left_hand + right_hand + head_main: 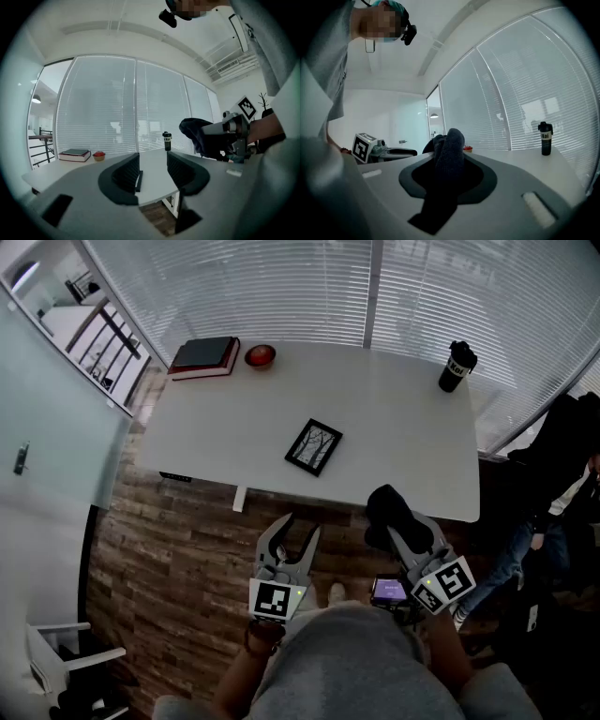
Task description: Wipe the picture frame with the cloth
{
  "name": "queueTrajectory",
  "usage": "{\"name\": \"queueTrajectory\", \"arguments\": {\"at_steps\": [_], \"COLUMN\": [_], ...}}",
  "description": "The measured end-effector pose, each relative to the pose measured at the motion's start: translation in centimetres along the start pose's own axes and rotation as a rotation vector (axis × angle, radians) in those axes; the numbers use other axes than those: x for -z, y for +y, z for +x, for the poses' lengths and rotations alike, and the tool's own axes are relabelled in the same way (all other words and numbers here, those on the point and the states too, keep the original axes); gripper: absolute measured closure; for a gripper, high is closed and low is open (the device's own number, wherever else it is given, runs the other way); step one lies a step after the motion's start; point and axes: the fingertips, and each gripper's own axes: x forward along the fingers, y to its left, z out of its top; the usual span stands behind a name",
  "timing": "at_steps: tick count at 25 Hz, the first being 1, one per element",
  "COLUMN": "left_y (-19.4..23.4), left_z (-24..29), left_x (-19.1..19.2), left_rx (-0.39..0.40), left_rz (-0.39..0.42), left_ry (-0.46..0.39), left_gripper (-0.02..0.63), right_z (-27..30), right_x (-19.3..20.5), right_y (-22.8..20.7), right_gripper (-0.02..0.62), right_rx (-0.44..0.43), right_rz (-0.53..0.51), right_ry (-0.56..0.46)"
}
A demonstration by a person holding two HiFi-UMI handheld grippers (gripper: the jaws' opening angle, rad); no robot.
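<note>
The person stands just short of the white table (394, 418), both tools held level. The right gripper (447, 173) is clamped on a dark cloth (449, 150), which is bunched up above the jaws and looks ready for wiping. The left gripper (300, 526) has its jaws partly apart with nothing between them, probably kept free to steady the picture frame (313, 446). The frame lies flat near the table's front edge, ahead of both.
</note>
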Motion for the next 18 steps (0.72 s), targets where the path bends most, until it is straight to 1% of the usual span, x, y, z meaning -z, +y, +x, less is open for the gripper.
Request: {"name": "queueTrajectory", "arguments": {"at_steps": [3, 7, 9, 11, 12, 15, 18], "left_y": [1.8, 4.4, 5.8, 7.1, 7.7, 9.5, 11.4], "left_z": [1.1, 4.1, 6.0, 8.2, 9.2, 11.9, 14.6], "left_x": [1.6, 4.4, 6.3, 8.3, 9.4, 12.7, 15.5], "left_rx": [-0.022, -0.04, -0.04, -0.021, -0.006, 0.041, 0.071], "left_rz": [0.002, 0.011, 0.013, 0.007, 0.003, -0.012, -0.005], "left_ry": [0.054, 0.139, 0.187, 0.233, 0.258, 0.347, 0.415], "left_gripper": [0.395, 0.286, 0.252, 0.217, 0.209, 0.164, 0.13], "right_z": [1.7, 3.8, 4.8, 5.7, 6.1, 7.2, 8.7], "right_x": [-0.1, 0.1, 0.1, 0.0, -0.1, -0.4, -0.6], "right_y": [-0.5, -1.8, -2.3, -2.7, -3.0, -3.7, -4.8], "right_gripper": [0.488, 0.478, 0.477, 0.477, 0.477, 0.477, 0.477], "right_rx": [0.0, 0.032, 0.05, 0.069, 0.082, 0.125, 0.167], "right_rz": [0.004, 0.04, 0.041, 0.042, 0.044, 0.057, 0.068], "right_ry": [0.019, 0.044, 0.051, 0.057, 0.061, 0.071, 0.082]}}
